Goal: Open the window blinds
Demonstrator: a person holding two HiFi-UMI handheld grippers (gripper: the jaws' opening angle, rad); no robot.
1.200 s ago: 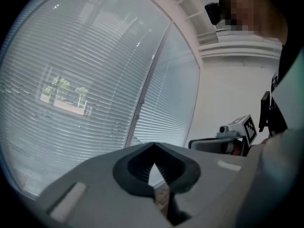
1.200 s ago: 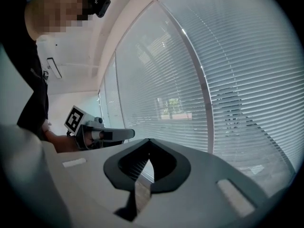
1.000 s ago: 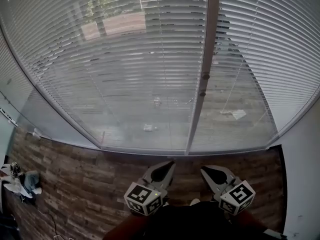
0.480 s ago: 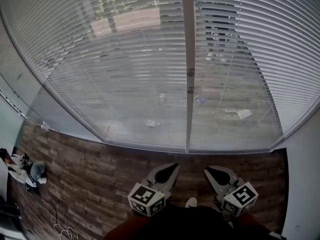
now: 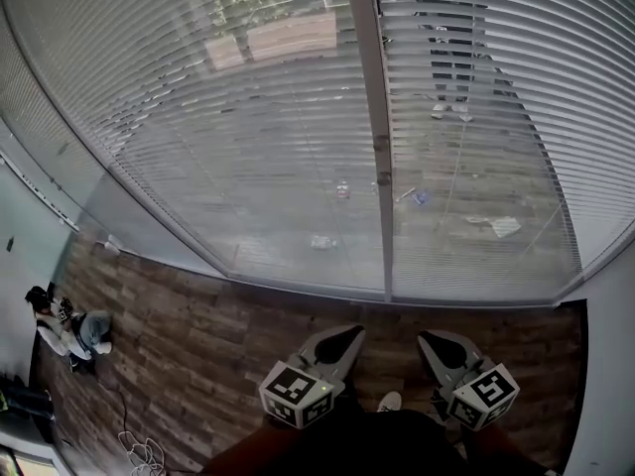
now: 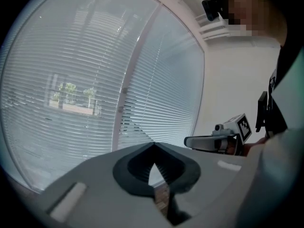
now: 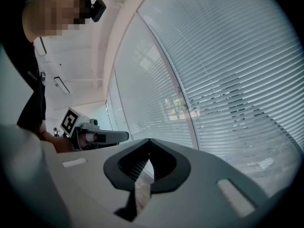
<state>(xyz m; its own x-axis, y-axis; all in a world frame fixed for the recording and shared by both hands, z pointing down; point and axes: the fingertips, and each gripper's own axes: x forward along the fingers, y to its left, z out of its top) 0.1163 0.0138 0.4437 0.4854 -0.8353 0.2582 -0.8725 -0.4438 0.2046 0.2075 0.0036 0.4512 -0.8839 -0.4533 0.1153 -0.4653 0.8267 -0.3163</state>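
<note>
Left gripper (image 5: 347, 339) and right gripper (image 5: 434, 345) sit low and side by side, jaws together on both, nothing between them. Wood floor (image 5: 179, 335) lies just past them. Blinds (image 5: 228, 137) are farther off, hanging fully down over the window, slats partly see-through, well apart from both grippers.

Window blinds (image 5: 228, 137): pale grey-white horizontal slats. Floor (image 5: 189, 335): dark brown wood-plank pattern. Wall (image 5: 607, 385): plain off-white. Left gripper (image 5: 357, 329) and right gripper (image 5: 423, 337): light grey shells, black inner pads. Marker cubes (image 5: 295, 395): black-and-white squares.
</note>
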